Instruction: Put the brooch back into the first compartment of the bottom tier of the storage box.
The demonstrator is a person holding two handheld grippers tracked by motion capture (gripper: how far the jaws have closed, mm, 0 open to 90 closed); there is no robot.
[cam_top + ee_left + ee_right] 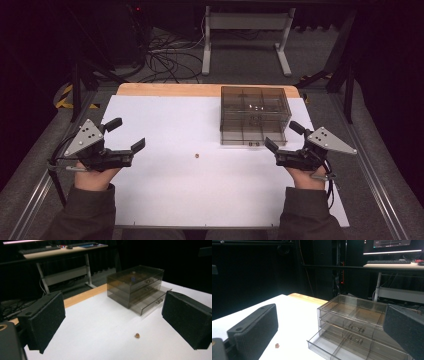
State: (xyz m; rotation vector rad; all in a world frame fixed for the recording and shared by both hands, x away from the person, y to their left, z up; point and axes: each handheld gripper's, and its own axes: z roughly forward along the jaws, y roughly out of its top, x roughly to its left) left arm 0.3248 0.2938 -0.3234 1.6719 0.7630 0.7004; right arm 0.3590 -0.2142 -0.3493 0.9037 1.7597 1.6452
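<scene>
Since the small brown bead [197, 155] lies loose just before the smoky drawer box [255, 114], whose bottom drawer [342, 346] is pulled out, both the left gripper [131, 135] and the right gripper [281, 137] are kept spread and empty beside it.

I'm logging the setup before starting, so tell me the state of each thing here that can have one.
Left tongs: open, nothing between them, off the table.
Right tongs: open, empty, beside the drawer box.
Drawer box: upright at the table's far right.
Bottom drawer: pulled out, looks empty.
Upper drawers: pushed in.
Small brown object: lying loose on the white table, untouched.
</scene>
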